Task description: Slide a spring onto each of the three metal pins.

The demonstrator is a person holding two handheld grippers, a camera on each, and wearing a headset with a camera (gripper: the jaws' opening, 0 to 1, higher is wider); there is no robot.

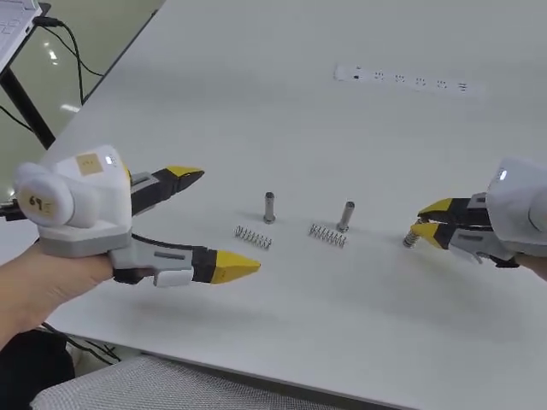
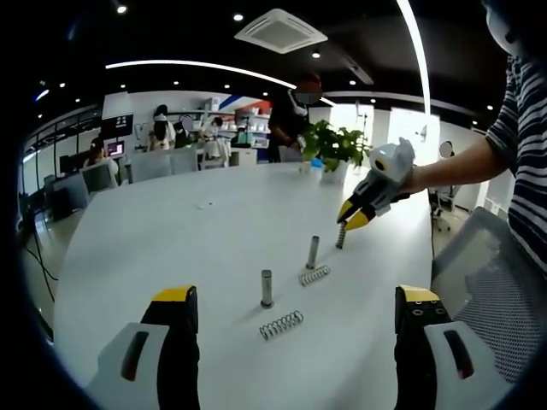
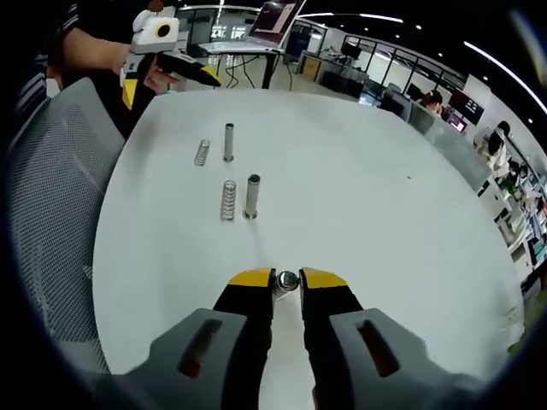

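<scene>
Two bare metal pins (image 1: pixel 269 207) (image 1: pixel 347 216) stand upright mid-table, each with a loose spring (image 1: pixel 253 237) (image 1: pixel 327 235) lying beside it. A third pin (image 1: pixel 411 240) to the right wears a spring, and my right gripper (image 1: pixel 420 229) is shut on that spring. In the right gripper view the pin's top (image 3: pixel 287 278) sits between the yellow tips of my right gripper (image 3: pixel 288 279), with the spring's coils (image 3: pixel 278 292) just below. My left gripper (image 1: pixel 220 222) hovers open left of the pins, holding nothing. In the left gripper view the near pin (image 2: pixel 267 288) and spring (image 2: pixel 281 325) lie ahead of my left gripper (image 2: pixel 296 299).
A white power strip (image 1: pixel 402 79) lies at the far side of the white table (image 1: pixel 256 102). A mesh chair (image 1: pixel 154 384) sits below the table's near edge. A laptop corner (image 1: pixel 13 26) and cables are at the far left.
</scene>
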